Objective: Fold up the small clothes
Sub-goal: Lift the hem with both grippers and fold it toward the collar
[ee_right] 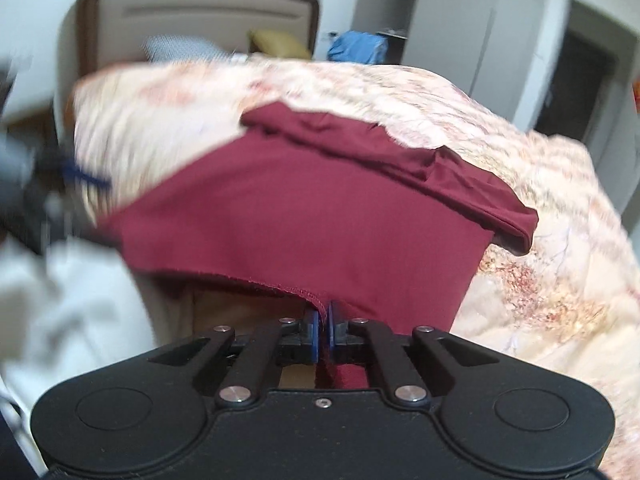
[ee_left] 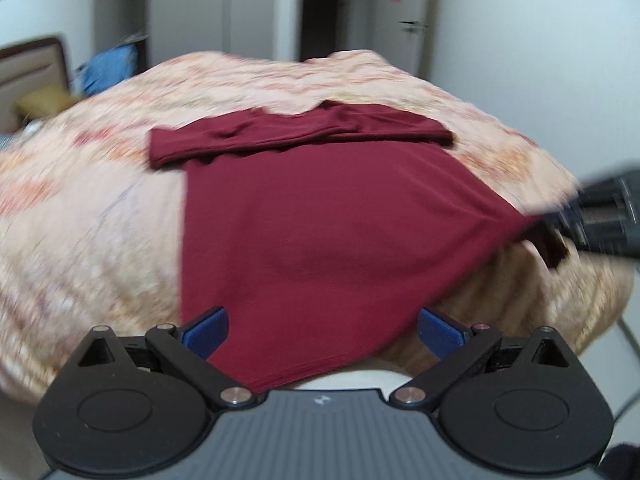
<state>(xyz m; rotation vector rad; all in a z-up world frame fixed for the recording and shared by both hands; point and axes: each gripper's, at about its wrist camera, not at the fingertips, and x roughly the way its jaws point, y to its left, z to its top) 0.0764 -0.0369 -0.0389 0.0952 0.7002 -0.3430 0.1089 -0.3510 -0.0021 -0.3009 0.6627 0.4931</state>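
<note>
Nearest us, our right claw (ee_right: 322,322) pinches the maroon shirt's (ee_right: 304,216) hem; our left claw (ee_left: 322,330), spread wide, should grab the other corner evenly.

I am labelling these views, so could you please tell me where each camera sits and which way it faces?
Left wrist: on the left gripper, facing down across the red garment on the bed; jaws open, right gripper at right.
Right wrist: on the right gripper, facing the headboard; jaws shut on the hem, left gripper at left.
Shared: garment, bed, blue bundle.
</note>
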